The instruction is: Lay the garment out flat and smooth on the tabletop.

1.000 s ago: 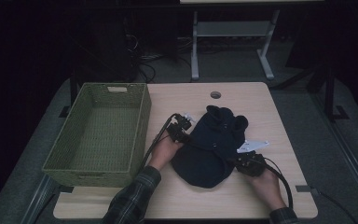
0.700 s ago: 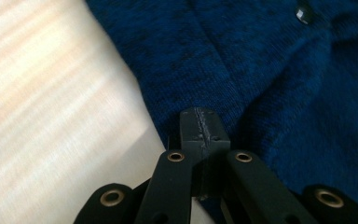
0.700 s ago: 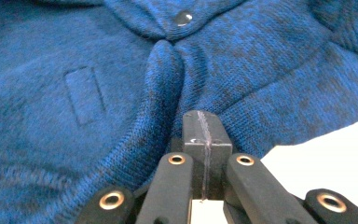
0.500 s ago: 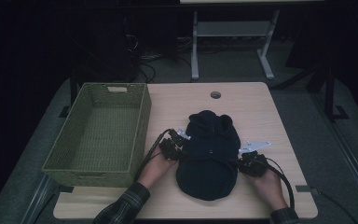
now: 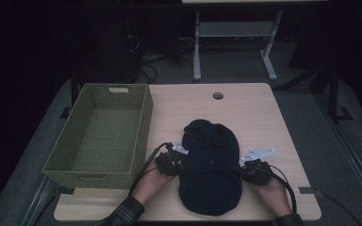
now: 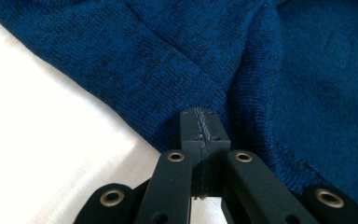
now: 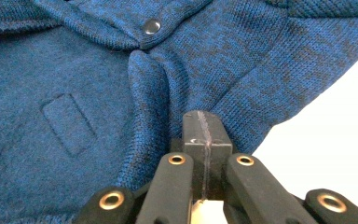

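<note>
A dark blue knitted garment (image 5: 210, 169) lies flat on the wooden table (image 5: 264, 117), stretching from the middle toward the front edge. My left gripper (image 5: 178, 165) is at its left edge and my right gripper (image 5: 243, 170) at its right edge. In the left gripper view the jaws (image 6: 201, 122) are shut on the knit's (image 6: 270, 70) edge, where a fold runs to the tips. In the right gripper view the jaws (image 7: 204, 126) are shut on bunched knit (image 7: 74, 79) below a snap button (image 7: 151, 25).
An empty green woven basket (image 5: 143, 127) stands on the left side of the table, close to my left hand. A round cable hole (image 5: 218, 95) sits at the table's far middle. Bare tabletop lies right of the garment.
Both grippers drew the garment toward the front edge and stretched it out flat. The left gripper came nearer the person; the bunched heap became a long smooth shape.
</note>
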Demonstrator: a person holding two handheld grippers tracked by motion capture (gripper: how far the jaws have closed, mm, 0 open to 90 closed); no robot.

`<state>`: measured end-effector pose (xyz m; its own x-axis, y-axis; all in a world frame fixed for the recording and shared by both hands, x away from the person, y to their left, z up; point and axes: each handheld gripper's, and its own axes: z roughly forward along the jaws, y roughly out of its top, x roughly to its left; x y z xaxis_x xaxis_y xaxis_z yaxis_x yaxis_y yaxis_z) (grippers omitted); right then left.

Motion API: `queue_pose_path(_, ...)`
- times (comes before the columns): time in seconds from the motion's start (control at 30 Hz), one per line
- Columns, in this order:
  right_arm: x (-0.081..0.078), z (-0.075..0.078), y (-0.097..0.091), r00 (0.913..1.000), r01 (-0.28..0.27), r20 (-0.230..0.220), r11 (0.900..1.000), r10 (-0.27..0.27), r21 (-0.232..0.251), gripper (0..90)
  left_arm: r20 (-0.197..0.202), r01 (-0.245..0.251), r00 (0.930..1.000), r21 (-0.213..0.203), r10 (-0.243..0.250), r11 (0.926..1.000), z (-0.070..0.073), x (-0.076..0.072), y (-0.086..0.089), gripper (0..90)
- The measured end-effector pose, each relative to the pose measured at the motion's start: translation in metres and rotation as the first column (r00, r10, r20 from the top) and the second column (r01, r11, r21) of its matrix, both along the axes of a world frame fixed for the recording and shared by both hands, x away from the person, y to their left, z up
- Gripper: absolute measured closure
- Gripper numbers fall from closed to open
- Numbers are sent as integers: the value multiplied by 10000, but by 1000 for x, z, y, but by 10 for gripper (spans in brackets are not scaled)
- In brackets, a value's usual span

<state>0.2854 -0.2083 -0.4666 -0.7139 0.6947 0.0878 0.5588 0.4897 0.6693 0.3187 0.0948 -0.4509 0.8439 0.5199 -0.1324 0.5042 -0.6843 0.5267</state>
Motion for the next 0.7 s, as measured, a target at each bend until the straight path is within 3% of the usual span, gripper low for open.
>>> queue_pose_path(0.33, -16, 2, 0, 9993, -361, -56, 9993, 360, -103, 900, -149, 182, 9997, -139, -184, 9997, 1, -20, -1, 900)
queue_pose_path(0.43, -15, 4, -2, 9995, -311, -66, 9995, 312, 57, 900, -95, 114, 9999, -458, -118, 9989, 5, -18, 1, 899)
queue_pose_path(0.53, -13, 12, -7, 9988, -310, 397, 9986, 294, 419, 899, 301, -126, 9994, -629, 145, 9979, 12, -13, 3, 897)
queue_pose_path(0.57, -8, 19, -9, 9972, -148, 736, 9982, 106, 574, 899, 436, -214, 9988, -649, 242, 9977, 14, -10, 4, 897)
queue_pose_path(0.63, -4, 21, -10, 9964, -104, 845, 9980, 52, 618, 900, 563, -460, 9971, -743, 503, 9962, 17, -2, 4, 897)
queue_pose_path(0.7, 14, 27, -12, 9943, 175, 1041, 9976, -244, 669, 900, 739, -696, 9944, -790, 754, 9944, 20, 9, 4, 897)
